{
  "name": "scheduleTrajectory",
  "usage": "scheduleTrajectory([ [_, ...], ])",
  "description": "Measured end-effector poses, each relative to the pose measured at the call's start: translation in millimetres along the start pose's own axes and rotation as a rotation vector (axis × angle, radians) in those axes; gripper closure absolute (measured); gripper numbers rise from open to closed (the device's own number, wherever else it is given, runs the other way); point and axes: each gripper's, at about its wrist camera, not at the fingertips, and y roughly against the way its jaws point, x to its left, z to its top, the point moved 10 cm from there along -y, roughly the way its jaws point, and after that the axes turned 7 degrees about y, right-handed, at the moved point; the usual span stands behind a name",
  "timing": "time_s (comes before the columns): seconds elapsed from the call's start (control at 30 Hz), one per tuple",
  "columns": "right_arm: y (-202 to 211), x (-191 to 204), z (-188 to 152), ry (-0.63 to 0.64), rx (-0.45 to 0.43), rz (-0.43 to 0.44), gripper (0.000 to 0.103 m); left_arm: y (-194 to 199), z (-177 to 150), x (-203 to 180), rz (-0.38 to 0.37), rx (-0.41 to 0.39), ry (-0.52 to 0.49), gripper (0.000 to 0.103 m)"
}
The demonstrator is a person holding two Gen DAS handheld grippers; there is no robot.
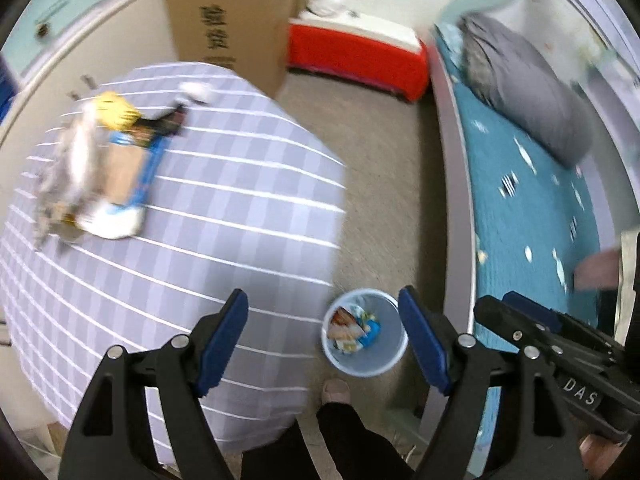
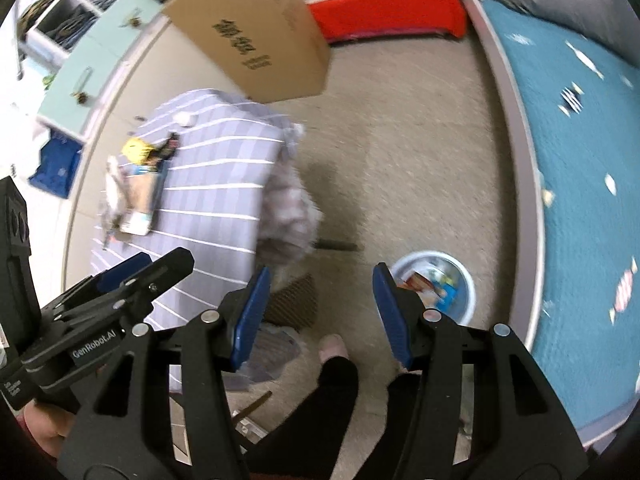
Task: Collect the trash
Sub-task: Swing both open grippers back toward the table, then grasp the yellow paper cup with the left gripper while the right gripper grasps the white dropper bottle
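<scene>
A: Blue pads on both claws, nothing between them. The left gripper [image 1: 324,340] stands wide and empty above the bin [image 1: 364,332]; the right gripper [image 2: 320,308] is parted about halfway, also empty, with the bin [image 2: 434,286] just off its right finger.

B: And the trash?

A: Some wrappers [image 1: 352,326] already lie in the bin on the floor, between the table and the bed [image 1: 532,208]. More sits on the checked tablecloth [image 1: 200,220], toward the table's far left edge: a blue and brown packet [image 1: 128,176], a yellow wrapper [image 1: 114,110], crumpled paper [image 1: 76,160].

B: Why hold both so high?

A: My guess: a drop is finished, and open jaws are ready for the pile. Motion blur hides finer detail
</scene>
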Motion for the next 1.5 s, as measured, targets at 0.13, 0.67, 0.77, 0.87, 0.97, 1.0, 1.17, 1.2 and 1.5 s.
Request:
scheduleTrajectory([
  [0.13, -15, 50, 25, 0.043, -0.007, 0.031, 0.050, 25, 34, 62, 0.023, -0.045, 0.064, 0.027],
  [0.67, -77, 176, 116, 0.135, -0.037, 0.014, 0.050, 50, 158, 191, -0.007, -0.064, 0.195, 0.027],
  [0.77, -95, 179, 134, 0.162, -0.020, 0.013, 0.050, 33, 173, 197, 0.002, -0.027, 0.224, 0.027],
  [0.87, -120, 178, 157, 0.184, 0.010, 0.021, 0.050, 11, 188, 204, 0.028, 0.015, 0.271, 0.027],
  [0.97, -138, 178, 175, 0.217, 0.035, 0.032, 0.050, -12, 201, 213, 0.047, 0.071, 0.333, 0.027],
  [1.0, -147, 179, 183, 0.238, 0.044, 0.033, 0.050, -20, 205, 215, 0.054, 0.092, 0.358, 0.027],
  [1.17, -185, 186, 201, 0.320, 0.099, 0.057, 0.050, -57, 218, 222, 0.116, 0.164, 0.401, 0.027],
  [1.2, -193, 189, 202, 0.350, 0.112, 0.055, 0.050, -62, 218, 223, 0.126, 0.177, 0.409, 0.027],
  [1.5, -230, 192, 203, 0.434, 0.178, 0.056, 0.065, -98, 222, 231, 0.234, 0.263, 0.406, 0.027],
])
